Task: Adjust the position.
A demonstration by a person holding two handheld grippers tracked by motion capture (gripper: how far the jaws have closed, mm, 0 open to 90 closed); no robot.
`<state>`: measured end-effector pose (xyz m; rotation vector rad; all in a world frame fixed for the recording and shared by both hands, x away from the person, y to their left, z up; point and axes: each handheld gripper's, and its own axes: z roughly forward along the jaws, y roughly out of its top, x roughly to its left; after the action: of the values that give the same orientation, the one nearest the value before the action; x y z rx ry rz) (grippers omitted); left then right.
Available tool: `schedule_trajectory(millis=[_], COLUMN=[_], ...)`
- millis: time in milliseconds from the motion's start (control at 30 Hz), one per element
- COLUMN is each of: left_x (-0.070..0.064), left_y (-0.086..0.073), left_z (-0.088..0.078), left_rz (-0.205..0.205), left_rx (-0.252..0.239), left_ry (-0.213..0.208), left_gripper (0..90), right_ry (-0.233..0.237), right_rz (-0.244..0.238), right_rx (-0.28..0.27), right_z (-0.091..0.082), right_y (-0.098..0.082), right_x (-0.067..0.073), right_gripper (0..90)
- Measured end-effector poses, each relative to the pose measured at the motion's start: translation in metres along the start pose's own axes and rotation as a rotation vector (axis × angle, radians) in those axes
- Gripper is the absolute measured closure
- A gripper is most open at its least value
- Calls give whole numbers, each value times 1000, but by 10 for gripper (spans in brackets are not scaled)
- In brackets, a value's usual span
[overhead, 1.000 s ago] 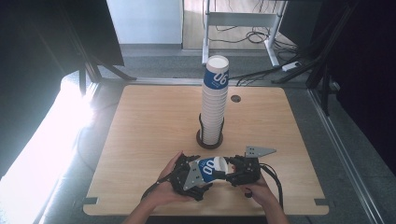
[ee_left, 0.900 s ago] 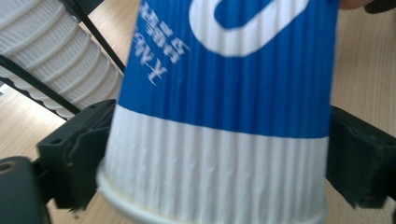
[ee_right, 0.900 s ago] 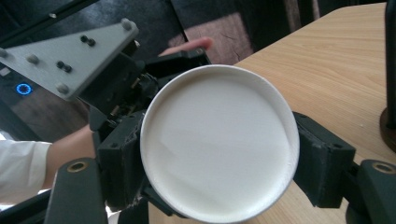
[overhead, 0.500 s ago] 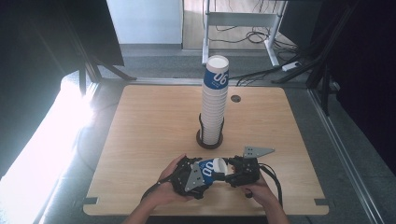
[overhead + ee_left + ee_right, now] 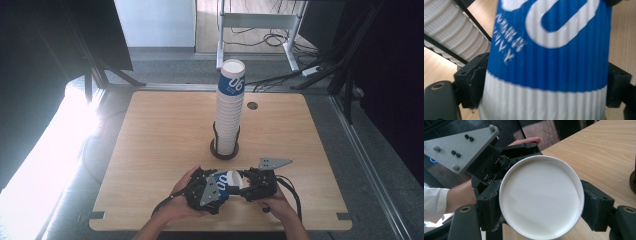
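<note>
Both hands sit low at the near edge of the bench (image 5: 150,130), wrists close together, claws aimed at each other w/ one cup (image 5: 227,181) lying on its side between them.

Left claw (image 5: 216,186): hand wrapped round its body from the near-left, grey plate tilted up. Its jaws have just been closing, then eased out a little; in the left claw view the cup's blue-and-white ribbed wall (image 5: 546,57) sits between both pads, touching each side, so it's clamped on the cup's body.

Right claw (image 5: 246,184): hand gripping from the near-right, cable looping off behind, grey plate sticking up toward the far side. Jaws narrow, holding the cup at its rim end; the right claw view looks straight at the white round end of the cup (image 5: 541,197), w/ a pad pressed on each side.

Beyond the claws, mid-bench, stands the cup stack (image 5: 230,112) in its black holder (image 5: 223,150), upright, well apart from the held cup.
</note>
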<state>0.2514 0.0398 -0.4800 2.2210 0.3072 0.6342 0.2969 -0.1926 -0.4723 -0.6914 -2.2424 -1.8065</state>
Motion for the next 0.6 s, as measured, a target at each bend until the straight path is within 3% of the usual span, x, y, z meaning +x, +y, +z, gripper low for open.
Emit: schedule_trajectory(millis=[600], left_x=[1], left_y=[-1], left_z=[0], left_rz=[-13], left_rx=[5], left_ry=[-23], left_gripper=[117], right_ry=[-2], right_rz=[2], right_rx=[-15], right_z=[-2], right_y=[1], right_x=[0], right_gripper=[278])
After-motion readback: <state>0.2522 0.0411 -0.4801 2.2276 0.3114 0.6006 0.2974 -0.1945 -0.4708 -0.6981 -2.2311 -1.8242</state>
